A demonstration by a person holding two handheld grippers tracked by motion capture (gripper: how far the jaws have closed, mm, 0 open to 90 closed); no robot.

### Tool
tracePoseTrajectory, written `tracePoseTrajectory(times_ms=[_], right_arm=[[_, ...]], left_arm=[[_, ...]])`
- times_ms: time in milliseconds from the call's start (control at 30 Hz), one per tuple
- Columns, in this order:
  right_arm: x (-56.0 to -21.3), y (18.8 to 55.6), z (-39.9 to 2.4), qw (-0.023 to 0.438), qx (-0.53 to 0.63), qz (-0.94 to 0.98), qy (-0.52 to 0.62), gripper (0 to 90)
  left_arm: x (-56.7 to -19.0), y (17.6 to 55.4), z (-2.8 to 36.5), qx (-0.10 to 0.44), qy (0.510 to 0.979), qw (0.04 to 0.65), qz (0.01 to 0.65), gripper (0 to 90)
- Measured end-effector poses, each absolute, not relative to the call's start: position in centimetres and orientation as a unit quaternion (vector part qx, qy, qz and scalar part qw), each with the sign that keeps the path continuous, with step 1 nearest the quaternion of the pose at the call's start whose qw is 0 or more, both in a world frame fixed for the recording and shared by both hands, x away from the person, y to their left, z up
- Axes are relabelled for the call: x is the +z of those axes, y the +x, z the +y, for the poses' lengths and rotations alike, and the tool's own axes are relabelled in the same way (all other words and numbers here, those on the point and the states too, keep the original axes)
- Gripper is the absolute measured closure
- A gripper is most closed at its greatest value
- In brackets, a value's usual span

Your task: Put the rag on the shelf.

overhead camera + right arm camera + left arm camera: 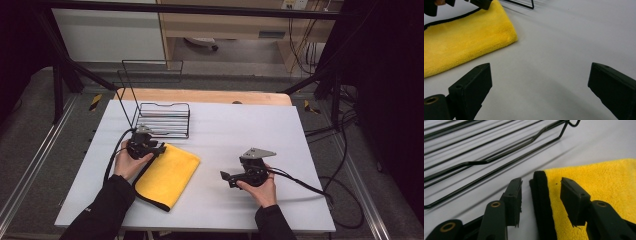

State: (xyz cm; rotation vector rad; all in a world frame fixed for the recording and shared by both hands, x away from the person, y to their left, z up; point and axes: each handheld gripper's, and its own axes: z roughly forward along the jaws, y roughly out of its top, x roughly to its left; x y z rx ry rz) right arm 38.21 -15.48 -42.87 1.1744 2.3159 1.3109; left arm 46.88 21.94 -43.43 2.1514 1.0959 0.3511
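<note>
A folded yellow microfibre cloth with a black stitched border lies flat on the white bench, toward the person's left side, its long edges running diagonally. Just beyond its far corner stands a black wire rack with a tall wire back, near the cloth but not touching it.

The left gripper, held in the person's left hand, sits at the cloth's far left corner. In the left gripper view its jaws stand partly apart and straddle the black border at that corner: one pad is over the bare bench beside the edge, the other is over the yellow pile. A gap shows between each pad and the hem, so the cloth is between the jaws but not pinched.

The right gripper, in the person's right hand, is on the bare bench well apart from the cloth's right edge, pointing toward it. In the right gripper view its jaws are spread wide with only the white surface between them, and the cloth's near corner lies ahead to the upper left
</note>
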Motion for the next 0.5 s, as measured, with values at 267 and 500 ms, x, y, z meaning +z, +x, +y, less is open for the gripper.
tracePoseTrajectory(times_ms=[267,500], right_arm=[[-43.08,38.20,-15.28,0.107,0.450,0.791,0.401,6.3],[-43.32,38.32,-15.11,0.102,0.449,0.791,0.403,6.4]], left_arm=[[-44.36,47.67,22.21,0.103,0.824,0.355,0.431,55.6],[-44.48,47.65,22.09,0.099,0.824,0.356,0.429,57.3]])
